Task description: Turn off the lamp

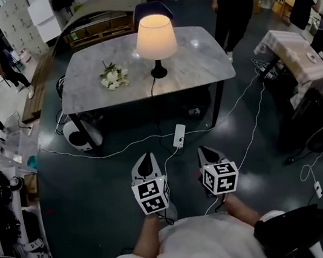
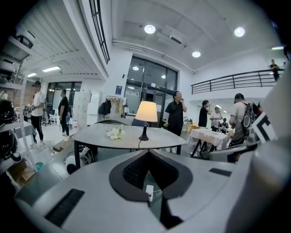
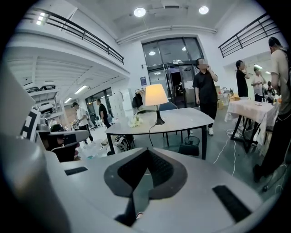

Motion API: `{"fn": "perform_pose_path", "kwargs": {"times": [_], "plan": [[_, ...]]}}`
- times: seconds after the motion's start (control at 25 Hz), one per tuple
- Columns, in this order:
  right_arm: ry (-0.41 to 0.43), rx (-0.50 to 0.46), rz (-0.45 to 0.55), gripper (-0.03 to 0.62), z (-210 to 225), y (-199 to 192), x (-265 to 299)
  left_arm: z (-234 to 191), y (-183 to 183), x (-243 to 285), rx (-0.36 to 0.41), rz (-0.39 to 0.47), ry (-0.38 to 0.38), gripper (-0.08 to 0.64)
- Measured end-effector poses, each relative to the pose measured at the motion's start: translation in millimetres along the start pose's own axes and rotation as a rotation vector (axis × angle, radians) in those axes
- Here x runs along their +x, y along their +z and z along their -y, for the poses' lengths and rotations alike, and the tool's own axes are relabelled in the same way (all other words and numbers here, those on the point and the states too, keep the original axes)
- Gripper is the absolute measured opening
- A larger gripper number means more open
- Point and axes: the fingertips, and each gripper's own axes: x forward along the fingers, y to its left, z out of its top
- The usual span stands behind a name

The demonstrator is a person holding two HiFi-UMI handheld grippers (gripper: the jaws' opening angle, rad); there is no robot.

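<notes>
Sizing up: lit lamp set on bench toward far edge | judged light, tippy, shade flimsy | best steadied at base, switch not spotted | left gripper, right gripper closed, empty

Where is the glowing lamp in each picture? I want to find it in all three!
Head view: the lamp is at the top middle, lit, standing on the grey table.
Left gripper view: the lamp is near the middle, far off.
Right gripper view: the lamp is just right of the middle, in the upper half.
Shared landmark: the white flowers lie on the table left of the lamp in every view.
</notes>
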Motion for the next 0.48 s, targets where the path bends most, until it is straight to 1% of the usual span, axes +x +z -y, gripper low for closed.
{"fn": "perform_pose_path", "kwargs": {"times": [0.28,0.48], "plan": [[-0.014,0.012,0.015,-0.002,-15,36,60,-33,21,55,0.025,-0.019,-0.042,-0.002],[-0.025,0.027,-0.001,-0.002,-26,41,94,-58,26,83,0.03,-0.036,-0.057,-0.002]]}}
